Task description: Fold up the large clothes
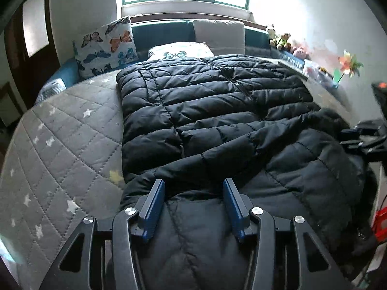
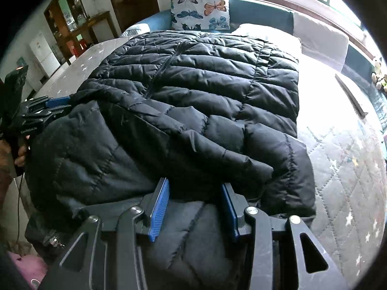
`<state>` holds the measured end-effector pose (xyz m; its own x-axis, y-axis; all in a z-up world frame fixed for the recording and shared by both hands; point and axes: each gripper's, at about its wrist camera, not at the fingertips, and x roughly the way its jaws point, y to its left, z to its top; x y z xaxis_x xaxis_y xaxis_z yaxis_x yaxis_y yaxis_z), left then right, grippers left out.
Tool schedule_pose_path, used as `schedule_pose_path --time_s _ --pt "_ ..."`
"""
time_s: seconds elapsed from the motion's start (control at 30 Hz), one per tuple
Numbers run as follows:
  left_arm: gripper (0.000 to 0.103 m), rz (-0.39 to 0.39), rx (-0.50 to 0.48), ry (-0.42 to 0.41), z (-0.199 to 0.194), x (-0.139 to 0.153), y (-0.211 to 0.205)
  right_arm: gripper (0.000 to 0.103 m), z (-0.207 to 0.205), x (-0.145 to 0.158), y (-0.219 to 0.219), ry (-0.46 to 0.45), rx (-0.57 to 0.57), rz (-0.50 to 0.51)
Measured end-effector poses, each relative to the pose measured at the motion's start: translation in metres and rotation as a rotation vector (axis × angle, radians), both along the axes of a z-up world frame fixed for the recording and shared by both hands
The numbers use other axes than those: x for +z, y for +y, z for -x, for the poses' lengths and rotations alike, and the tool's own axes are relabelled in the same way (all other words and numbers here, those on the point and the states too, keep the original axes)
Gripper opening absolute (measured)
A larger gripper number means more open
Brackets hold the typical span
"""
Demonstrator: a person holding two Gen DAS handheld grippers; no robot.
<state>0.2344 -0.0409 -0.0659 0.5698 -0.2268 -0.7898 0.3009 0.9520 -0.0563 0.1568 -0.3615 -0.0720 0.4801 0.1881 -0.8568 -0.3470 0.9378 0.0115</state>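
On the grey quilted bed my 2 open grippers straddle the puffy black jacket, whose slippery padding may escape when I pinch.

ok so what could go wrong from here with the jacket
Both tools look open around the near end of the black puffer jacket, so the slick padded fabric may slip out when the left tool and right tool close. The folded sleeve could slide off during a lift.
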Motion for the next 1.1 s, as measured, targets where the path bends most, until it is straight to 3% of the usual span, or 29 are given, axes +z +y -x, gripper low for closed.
schedule_pose_path --time_s 0.17,0.33,0.47,0.6,0.83,0.93,1.1 --pt "0.053 -0.003 0.004 -0.012 0.010 0.027 -0.003 0.048 0.033 0.032 0.013 -0.068 0.036 0.048" --pt "0.053 -0.006 -0.108 -0.091 0.042 0.057 -0.037 0.048 0.058 0.045 0.022 -0.106 0.094 0.054" --pt "0.053 -0.044 -0.221 -0.077 0.054 0.045 -0.080 0.048 0.055 0.028 0.023 -0.069 0.095 0.079" --pt "0.053 -0.080 -0.248 -0.027 0.050 0.018 -0.102 0.048 0.048 0.009 0.008 -0.011 0.055 0.053" --pt "0.054 -0.086 -0.246 -0.009 0.048 -0.001 -0.104 0.048 0.034 -0.019 0.003 0.007 0.043 0.025" --pt "0.053 -0.033 -0.250 0.018 0.056 0.015 -0.094 0.048 0.037 -0.014 0.003 -0.006 0.047 0.030" --pt "0.054 0.021 -0.304 0.009 0.107 0.050 -0.074 0.048 0.068 0.018 0.005 -0.063 0.055 0.061"
